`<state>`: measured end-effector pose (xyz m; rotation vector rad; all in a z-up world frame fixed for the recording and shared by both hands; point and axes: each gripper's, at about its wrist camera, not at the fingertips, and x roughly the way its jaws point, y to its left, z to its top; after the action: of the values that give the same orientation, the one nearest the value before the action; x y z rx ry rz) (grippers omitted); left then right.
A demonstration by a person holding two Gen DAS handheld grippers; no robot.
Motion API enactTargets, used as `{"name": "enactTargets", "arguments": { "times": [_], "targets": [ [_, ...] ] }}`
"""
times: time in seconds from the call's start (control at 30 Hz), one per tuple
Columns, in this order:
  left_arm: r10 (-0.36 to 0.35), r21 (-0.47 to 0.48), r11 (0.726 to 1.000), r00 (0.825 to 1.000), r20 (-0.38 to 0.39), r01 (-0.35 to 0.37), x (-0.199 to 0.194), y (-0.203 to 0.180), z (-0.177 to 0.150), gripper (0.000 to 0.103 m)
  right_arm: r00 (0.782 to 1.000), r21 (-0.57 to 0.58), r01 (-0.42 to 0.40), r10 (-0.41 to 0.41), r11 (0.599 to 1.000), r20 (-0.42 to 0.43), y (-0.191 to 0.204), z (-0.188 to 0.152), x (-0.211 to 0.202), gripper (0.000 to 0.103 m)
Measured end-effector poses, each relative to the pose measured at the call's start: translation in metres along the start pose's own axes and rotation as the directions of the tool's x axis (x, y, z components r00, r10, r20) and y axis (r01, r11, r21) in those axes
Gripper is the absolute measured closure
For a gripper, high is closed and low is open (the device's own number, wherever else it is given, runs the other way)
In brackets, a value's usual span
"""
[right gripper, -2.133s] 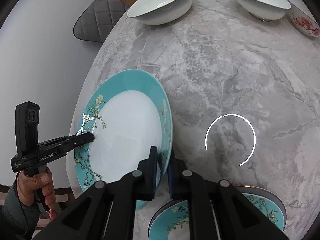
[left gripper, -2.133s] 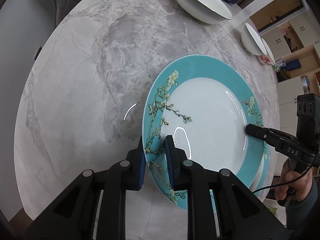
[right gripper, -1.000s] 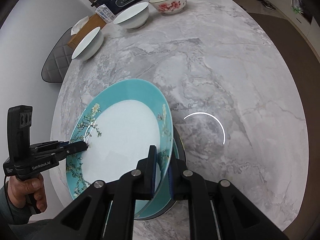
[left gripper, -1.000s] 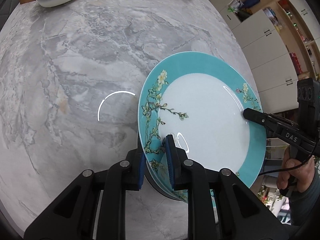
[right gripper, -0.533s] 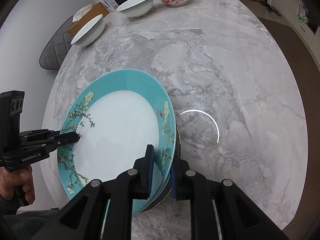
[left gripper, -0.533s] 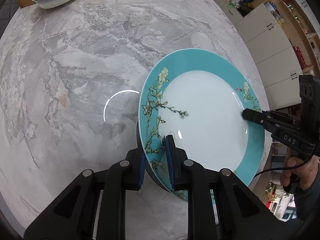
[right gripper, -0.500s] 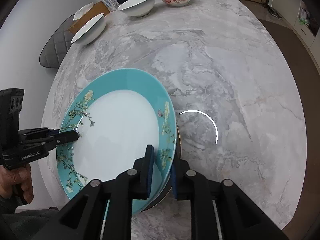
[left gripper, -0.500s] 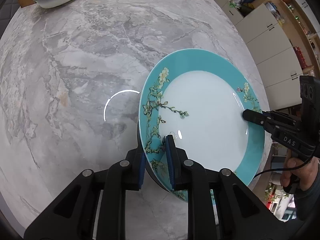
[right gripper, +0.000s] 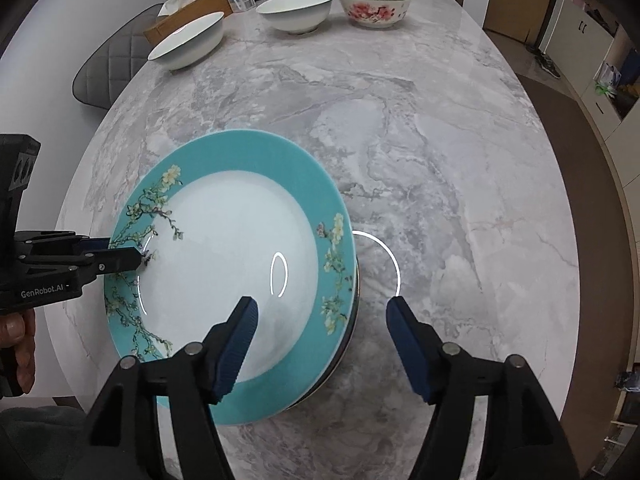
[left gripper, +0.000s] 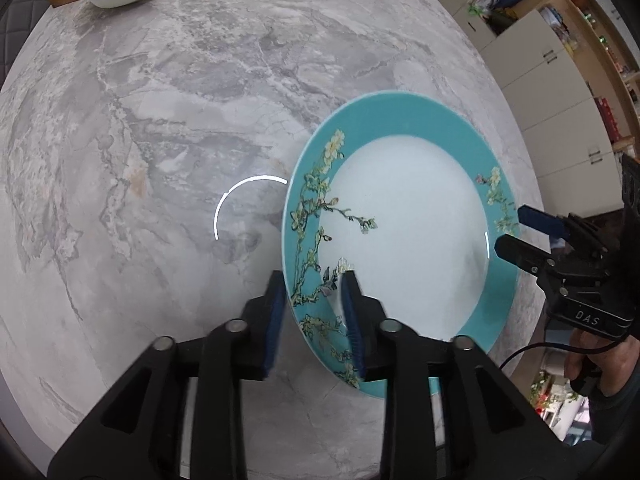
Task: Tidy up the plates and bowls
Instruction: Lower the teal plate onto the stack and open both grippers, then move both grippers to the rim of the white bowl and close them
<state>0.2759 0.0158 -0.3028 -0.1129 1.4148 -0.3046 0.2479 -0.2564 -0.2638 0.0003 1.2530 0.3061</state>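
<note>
Right wrist: both grippers, left gripper [right gripper: 142, 258] and right gripper [right gripper: 320, 340], opening off the teal plate [right gripper: 236, 272]

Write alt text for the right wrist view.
A teal floral plate sits stacked on another on a grey marble table, its rim between the opening right gripper jaws. The left gripper straddles the opposite rim; three bowls stand beyond.

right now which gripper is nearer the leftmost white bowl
Left. The left gripper, opening, straddles the plate rim toward the white bowl; the right gripper, opening too, straddles the opposite rim.
</note>
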Motion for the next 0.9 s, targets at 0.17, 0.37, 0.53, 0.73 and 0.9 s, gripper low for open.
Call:
{"name": "enactTargets", "arguments": {
  "times": [0.17,0.37,0.53,0.73,0.9],
  "targets": [
    [-0.022,-0.080,0.996,0.997,0.074,0.028,-0.034,0.027,0.001,0.042,0.999,0.067,-0.004,0.001,0.998,0.047,-0.017,0.006,-0.022,0.024],
    [-0.016,-0.225,0.973,0.983,0.181,0.057,-0.068,0.082,0.022,0.013,0.995,0.048,-0.062,0.058,0.997,0.079,-0.011,0.054,-0.036,0.000],
    [0.086,-0.260,0.965,0.975,0.206,-0.030,-0.089,0.123,0.055,0.000,0.991,-0.118,-0.075,0.087,0.990,0.100,0.034,0.121,-0.036,0.000],
    [0.209,-0.308,0.943,0.947,0.243,-0.129,-0.101,0.176,0.115,0.000,0.979,-0.163,-0.171,0.186,0.972,0.082,0.082,0.230,-0.014,0.000],
    [0.270,-0.380,0.912,0.924,0.271,-0.155,-0.111,0.225,0.182,0.000,0.960,-0.106,-0.271,0.276,0.957,0.035,0.118,0.317,0.029,0.012]
  ]
}}
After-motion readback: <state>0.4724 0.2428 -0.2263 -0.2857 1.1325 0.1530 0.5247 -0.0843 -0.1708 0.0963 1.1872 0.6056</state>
